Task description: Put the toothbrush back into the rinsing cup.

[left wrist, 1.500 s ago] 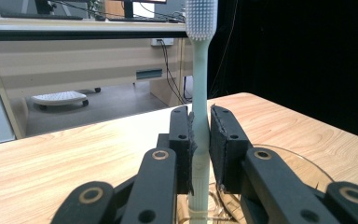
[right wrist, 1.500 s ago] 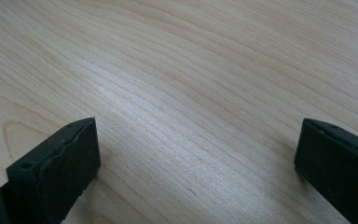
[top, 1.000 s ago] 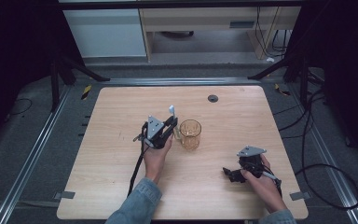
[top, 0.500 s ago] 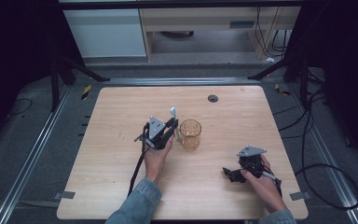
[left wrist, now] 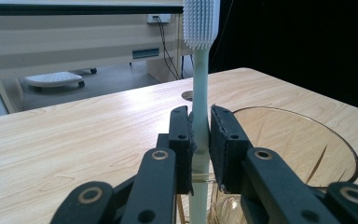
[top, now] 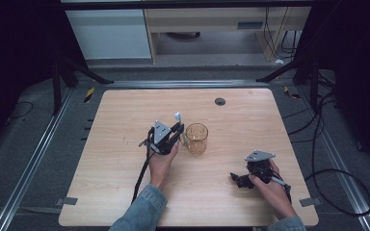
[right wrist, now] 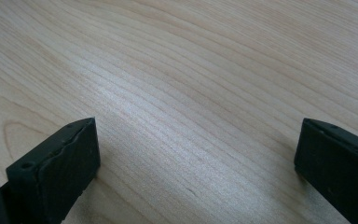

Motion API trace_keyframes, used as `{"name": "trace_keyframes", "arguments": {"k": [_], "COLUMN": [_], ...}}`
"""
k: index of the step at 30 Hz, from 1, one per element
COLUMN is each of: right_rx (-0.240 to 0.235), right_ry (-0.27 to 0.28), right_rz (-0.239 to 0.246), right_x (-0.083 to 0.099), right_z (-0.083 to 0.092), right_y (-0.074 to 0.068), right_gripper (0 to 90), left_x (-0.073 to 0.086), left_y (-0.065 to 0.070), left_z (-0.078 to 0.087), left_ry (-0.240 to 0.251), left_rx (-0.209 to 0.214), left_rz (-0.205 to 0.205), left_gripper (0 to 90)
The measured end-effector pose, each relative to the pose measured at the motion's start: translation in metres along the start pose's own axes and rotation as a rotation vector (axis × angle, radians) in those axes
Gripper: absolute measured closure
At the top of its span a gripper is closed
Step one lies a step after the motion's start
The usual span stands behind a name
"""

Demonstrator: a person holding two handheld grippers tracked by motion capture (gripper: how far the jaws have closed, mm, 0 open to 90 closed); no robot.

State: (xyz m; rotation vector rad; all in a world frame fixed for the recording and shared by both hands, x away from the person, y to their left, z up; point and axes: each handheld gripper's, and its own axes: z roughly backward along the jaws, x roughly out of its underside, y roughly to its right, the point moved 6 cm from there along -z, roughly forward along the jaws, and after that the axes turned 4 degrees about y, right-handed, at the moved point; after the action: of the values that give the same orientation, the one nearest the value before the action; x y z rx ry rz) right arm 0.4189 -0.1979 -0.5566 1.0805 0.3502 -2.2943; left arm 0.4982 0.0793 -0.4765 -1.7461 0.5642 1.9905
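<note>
Right gripper [top: 235, 179] sits nearest me, low over the bench [top: 125, 192] by its near right corner, jaws spread wide w/ nothing between them; in the right gripper view [right wrist: 196, 154] just bare wood grain shows btwn the two black pads. My right hand [top: 270, 185] wraps it from behind, grey plate on top.

Left gripper [top: 177, 131] is further in, approx. mid-bench, my left hand [top: 163, 161] under it and its cable trailing back toward the near edge. It's clamped on a pale toothbrush [top: 178, 117]. In the left gripper view [left wrist: 200, 140] both pads press the handle [left wrist: 200, 84] from either side; brush stands upright, white bristle head [left wrist: 200, 23] at top, lower end of handle running down below the jaws, just beside the glass wall. Can't tell if the tip is inside the cup or outside it.

Amber glass cup [top: 196, 138] stands upright just right of the left gripper, abt the bench centre, well apart from the right one. Its rim [left wrist: 307, 135] sits right beside the jaws.

Farther off, a small dark round disc [top: 220, 101] lies near the far edge, right of centre.
</note>
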Motion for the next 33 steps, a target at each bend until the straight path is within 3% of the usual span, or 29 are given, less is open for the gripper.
{"name": "trace_keyframes", "arguments": {"k": [16,33], "right_rx": [0.000,0.000], "right_ry": [0.000,0.000], "right_rz": [0.000,0.000], "right_x": [0.0000,0.0000], "right_z": [0.0000,0.0000], "right_y": [0.0000,0.0000], "right_gripper": [0.4,0.4], "left_x": [-0.0004,-0.0004], "left_y": [0.0000,-0.0011], "left_z": [0.0001,0.0025], "left_ry": [-0.005,-0.021], "left_rx": [0.000,0.000], "left_rz": [0.001,-0.004], "left_gripper": [77.5,69.9]}}
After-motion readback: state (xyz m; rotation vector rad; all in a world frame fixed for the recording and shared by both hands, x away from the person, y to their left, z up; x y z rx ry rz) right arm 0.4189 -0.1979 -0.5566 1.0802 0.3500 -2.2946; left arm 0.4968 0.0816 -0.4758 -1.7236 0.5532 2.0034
